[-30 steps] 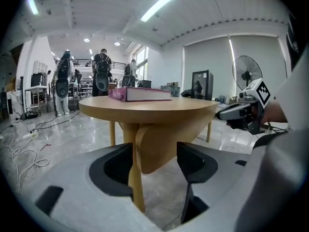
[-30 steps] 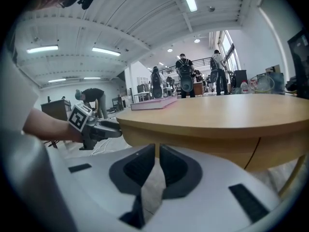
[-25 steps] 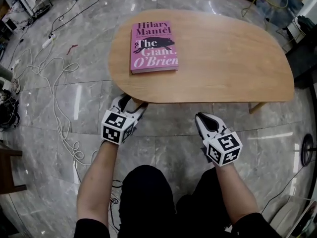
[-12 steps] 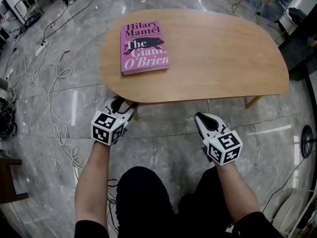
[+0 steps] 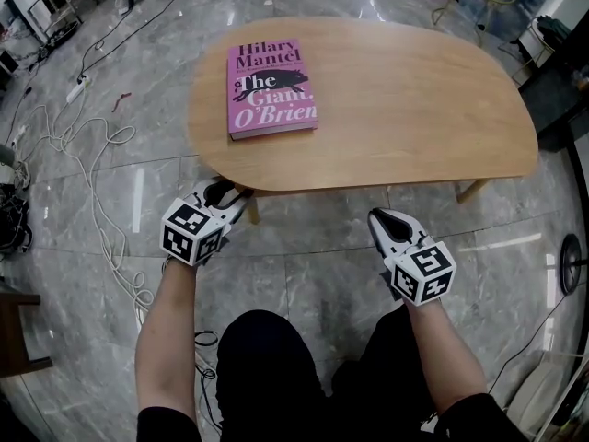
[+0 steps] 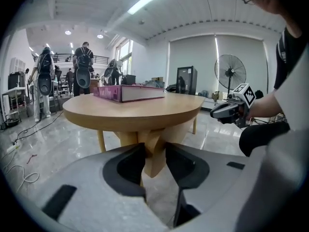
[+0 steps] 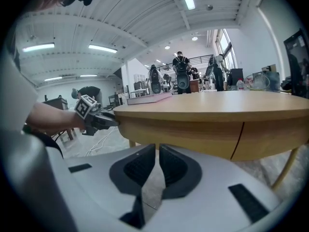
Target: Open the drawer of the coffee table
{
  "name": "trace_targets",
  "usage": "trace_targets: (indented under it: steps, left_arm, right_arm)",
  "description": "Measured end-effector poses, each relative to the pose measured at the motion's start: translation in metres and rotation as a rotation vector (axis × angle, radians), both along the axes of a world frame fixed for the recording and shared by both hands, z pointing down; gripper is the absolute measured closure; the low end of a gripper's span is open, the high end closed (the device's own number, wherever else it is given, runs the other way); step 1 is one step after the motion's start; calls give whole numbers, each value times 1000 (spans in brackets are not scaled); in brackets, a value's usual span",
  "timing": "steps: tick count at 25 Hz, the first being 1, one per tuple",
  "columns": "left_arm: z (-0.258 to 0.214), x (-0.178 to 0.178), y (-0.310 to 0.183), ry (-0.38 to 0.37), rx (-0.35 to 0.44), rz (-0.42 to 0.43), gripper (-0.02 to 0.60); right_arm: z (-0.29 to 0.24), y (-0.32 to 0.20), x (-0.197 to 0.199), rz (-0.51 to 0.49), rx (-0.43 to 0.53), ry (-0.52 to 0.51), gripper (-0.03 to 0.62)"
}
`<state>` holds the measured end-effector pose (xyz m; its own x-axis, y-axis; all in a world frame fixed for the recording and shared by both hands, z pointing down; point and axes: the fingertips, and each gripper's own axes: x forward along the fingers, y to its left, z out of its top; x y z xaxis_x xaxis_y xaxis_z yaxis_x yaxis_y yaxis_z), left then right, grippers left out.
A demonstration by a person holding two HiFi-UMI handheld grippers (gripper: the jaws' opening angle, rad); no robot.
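Left gripper [image 5: 228, 192] under tabletop [image 5: 414, 109] edge, jaws just closing, half apart, wood piece [image 6: 154, 166] in gap, probably lining up the pull; right gripper [image 5: 380, 216] together, empty, spare

Oval light-wood coffee table [image 5: 396, 109], its drawer [image 7: 193, 139] shut, front flush with the curved apron
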<state>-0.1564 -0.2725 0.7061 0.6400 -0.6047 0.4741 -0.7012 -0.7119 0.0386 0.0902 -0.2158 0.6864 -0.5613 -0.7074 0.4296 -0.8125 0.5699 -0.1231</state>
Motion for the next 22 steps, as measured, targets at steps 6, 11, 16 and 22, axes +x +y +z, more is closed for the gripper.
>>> trace_targets:
  steps: [6, 11, 16, 22]
  left_arm:
    - [-3, -1, -1, -34, 79, -47, 430]
    - [-4, -3, 0, -28, 112, -164, 417]
    - [-7, -5, 0, -36, 127, -225, 414]
    - [-2, -6, 2, -28, 119, -232, 414]
  right_arm:
    - [30, -18, 23, 55, 7, 86, 547]
    - [57, -39, 48, 130, -5, 111, 484]
    - [84, -53, 64, 165, 3, 222, 424]
    - [110, -70, 79, 212, 0, 263, 399]
